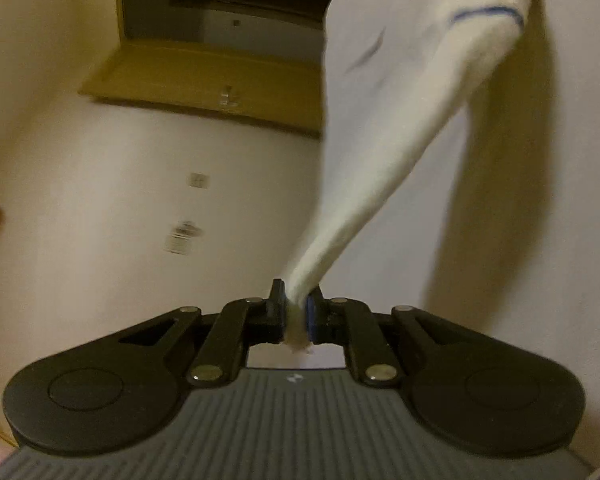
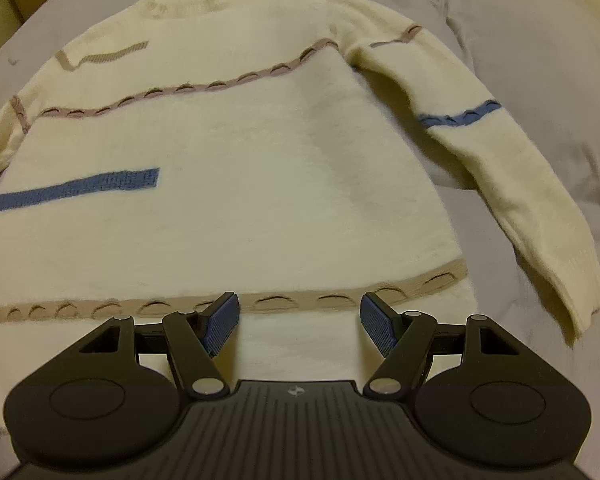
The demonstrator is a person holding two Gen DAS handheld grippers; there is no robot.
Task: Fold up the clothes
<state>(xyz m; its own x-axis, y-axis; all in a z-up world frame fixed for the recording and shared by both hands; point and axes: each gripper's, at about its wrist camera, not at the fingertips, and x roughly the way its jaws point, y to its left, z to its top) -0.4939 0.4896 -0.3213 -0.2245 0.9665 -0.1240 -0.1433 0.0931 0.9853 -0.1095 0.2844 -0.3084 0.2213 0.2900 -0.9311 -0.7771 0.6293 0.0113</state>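
**A:** What is seen at the left gripper (image 1: 296, 316)?

**B:** Its jaws are closed tight on a bunched end of the cream sweater (image 1: 384, 148). A tuft of wool is squeezed out behind the pads, and the knit is drawn up and away from the fingers toward the top right of the left wrist view, where a thin blue stripe (image 1: 486, 12) is wrapped round it. A pale wall (image 1: 100, 200) and a recessed wooden hatch (image 1: 220, 40) are seen behind, blurred.

**A:** And the right gripper (image 2: 300, 320)?

**B:** It is held wide open, with nothing between its blue-padded fingers (image 2: 222, 322). It is poised just over the hem of the sweater (image 2: 236, 160), where a tan band (image 2: 284, 302) with looped cut-outs is crossed by the gap between the fingertips.

**A:** How is the garment laid out?

**B:** In the right wrist view it is spread flat on a grey bedsheet (image 2: 540, 60), collar (image 2: 196, 2) at the far end. A pinkish looped line is run across the chest, a blue bar (image 2: 80, 190) is set at the left, and one sleeve (image 2: 512, 184) is stretched down the right side, marked by its own blue band. The opposite sleeve is cut off at the frame's left edge.
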